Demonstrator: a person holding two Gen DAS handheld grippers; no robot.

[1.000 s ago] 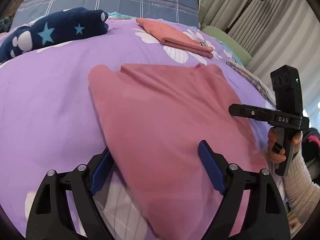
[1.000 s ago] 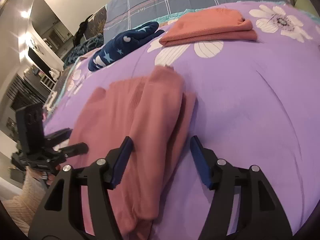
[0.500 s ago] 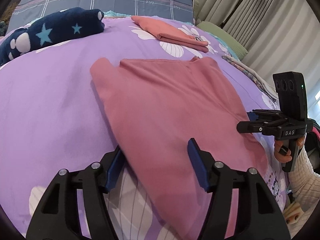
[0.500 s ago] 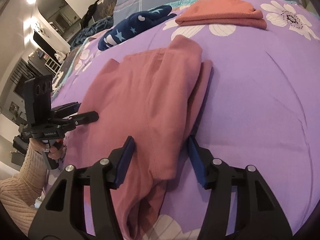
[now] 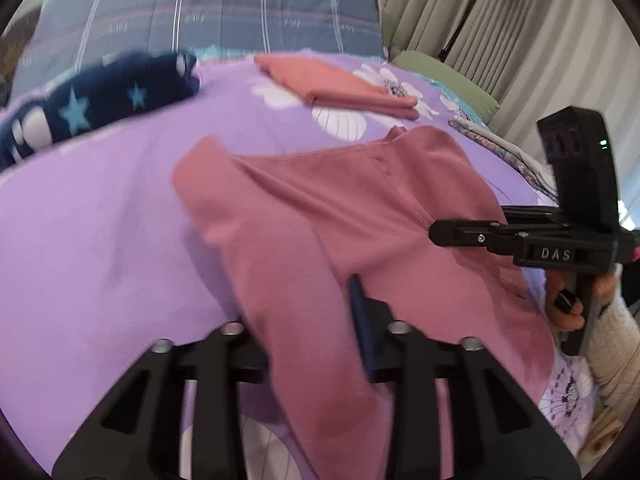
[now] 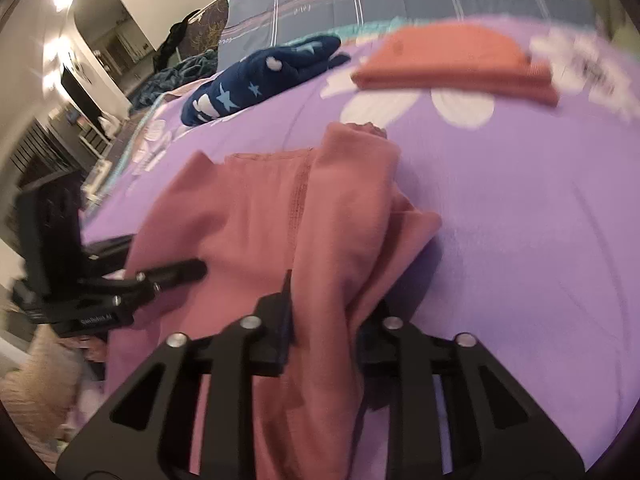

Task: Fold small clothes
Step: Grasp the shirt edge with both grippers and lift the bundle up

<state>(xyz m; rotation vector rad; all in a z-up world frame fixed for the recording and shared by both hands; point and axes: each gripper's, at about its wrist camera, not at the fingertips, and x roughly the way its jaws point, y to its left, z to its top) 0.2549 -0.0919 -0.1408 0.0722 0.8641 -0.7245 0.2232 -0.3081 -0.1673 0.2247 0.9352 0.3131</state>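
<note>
A pink garment [image 5: 320, 216] lies spread on the purple floral bedsheet [image 5: 100, 240]; it also shows in the right wrist view [image 6: 256, 232]. My left gripper [image 5: 312, 320] is shut on its near left edge, and cloth hides one finger. My right gripper [image 6: 324, 312] is shut on its near right edge, where the cloth bunches up between the jaws. Each gripper shows in the other's view: the right one [image 5: 520, 240] at the garment's right side, the left one [image 6: 120, 284] at its left side.
A folded orange garment [image 5: 340, 84] and a navy garment with stars [image 5: 96, 100] lie at the far side of the bed, before a grey plaid pillow [image 5: 224, 12]. A green cushion [image 5: 444, 76] and curtains are at the right.
Both grippers have closed on the pink garment's near edges. The cloth has lifted and bunched up, with its near part pulled up off the sheet.
</note>
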